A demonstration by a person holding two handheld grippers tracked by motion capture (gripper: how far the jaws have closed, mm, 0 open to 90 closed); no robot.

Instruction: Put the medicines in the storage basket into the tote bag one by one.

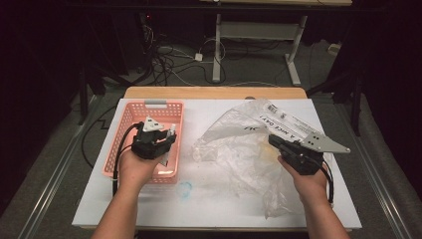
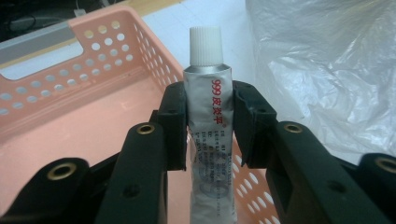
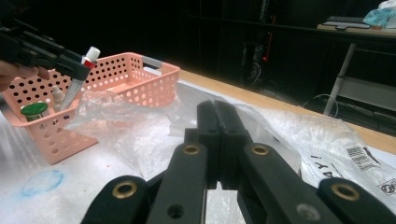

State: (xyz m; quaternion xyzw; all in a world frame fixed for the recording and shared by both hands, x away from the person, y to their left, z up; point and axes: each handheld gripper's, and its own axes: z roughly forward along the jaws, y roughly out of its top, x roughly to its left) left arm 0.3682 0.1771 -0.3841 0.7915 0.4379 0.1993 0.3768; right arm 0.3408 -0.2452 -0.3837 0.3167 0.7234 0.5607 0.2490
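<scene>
Tube (image 2: 209,116) of ointment, silver with a white ribbed cap and red print, sits clamped upright between the pads of the left tool (image 1: 152,141), poised over the pink perforated basket (image 1: 130,115) at about nine o'clock on the white surface (image 1: 209,199). In the left gripper view both pads press flat on the tube's sides. The right gripper view shows its tail end dipping toward the basket's near corner, just beside a green-lidded item (image 3: 33,110) and a small pale bottle (image 3: 57,96) already lying inside. At three o'clock the right tool (image 1: 278,142) has its jaws fully together, resting on the crumpled clear plastic bag (image 1: 239,149); whether film is pinched between them cannot be told. Judging by the scene, the unpacking is well along: two items are binned and a third is about to be set down. What remains looks like releasing the tube into the basket; whether the bag holds more cannot be made out.
</scene>
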